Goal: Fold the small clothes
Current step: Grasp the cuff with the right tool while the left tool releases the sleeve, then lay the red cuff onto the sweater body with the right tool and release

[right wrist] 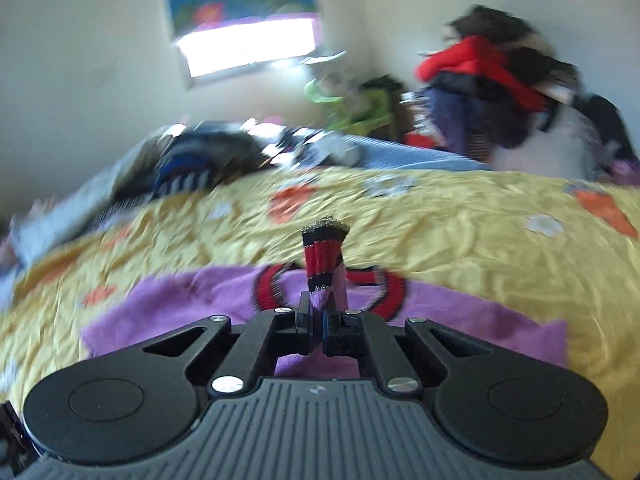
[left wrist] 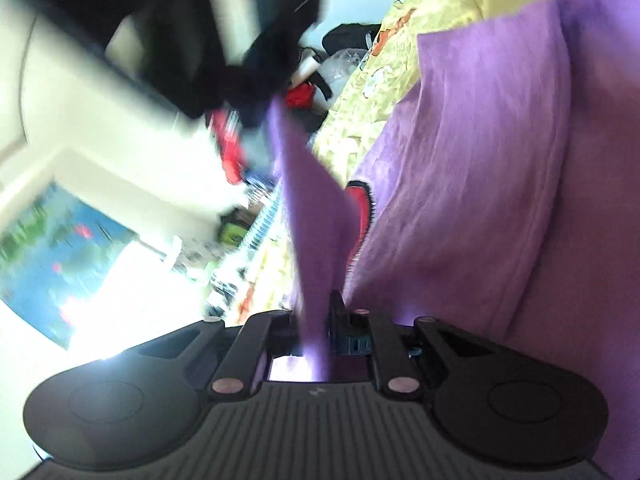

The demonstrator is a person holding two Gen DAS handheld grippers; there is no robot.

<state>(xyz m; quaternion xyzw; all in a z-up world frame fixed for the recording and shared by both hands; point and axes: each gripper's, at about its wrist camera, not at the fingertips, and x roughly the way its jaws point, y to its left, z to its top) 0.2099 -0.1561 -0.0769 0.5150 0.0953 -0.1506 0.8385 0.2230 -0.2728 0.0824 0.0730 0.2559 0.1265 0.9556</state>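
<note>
Your purple top [right wrist: 208,300] lies spread on the yellow bedspread [right wrist: 440,232], its red-and-black striped collar [right wrist: 396,292] toward the far side. Your right gripper [right wrist: 316,320] has its jaws pinched tight on a striped cuff [right wrist: 323,258], which stands up out of the fingers just in front of the collar. Your left gripper [left wrist: 316,320] is likewise closed on a fold of the same purple cloth [left wrist: 308,200], drawn up in a taut strip from the jaws while the rest of the top drapes to the right.

Beyond the top, a heap of dark and striped clothes [right wrist: 200,160] crowds the far left of the bed, and a pile of red and black garments [right wrist: 492,80] sits at the far right by the wall. A green chair [right wrist: 352,108] stands between them, under the window [right wrist: 248,46].

The bedspread around the top is bare on the near left and right, and its far edge meets the clutter.
</note>
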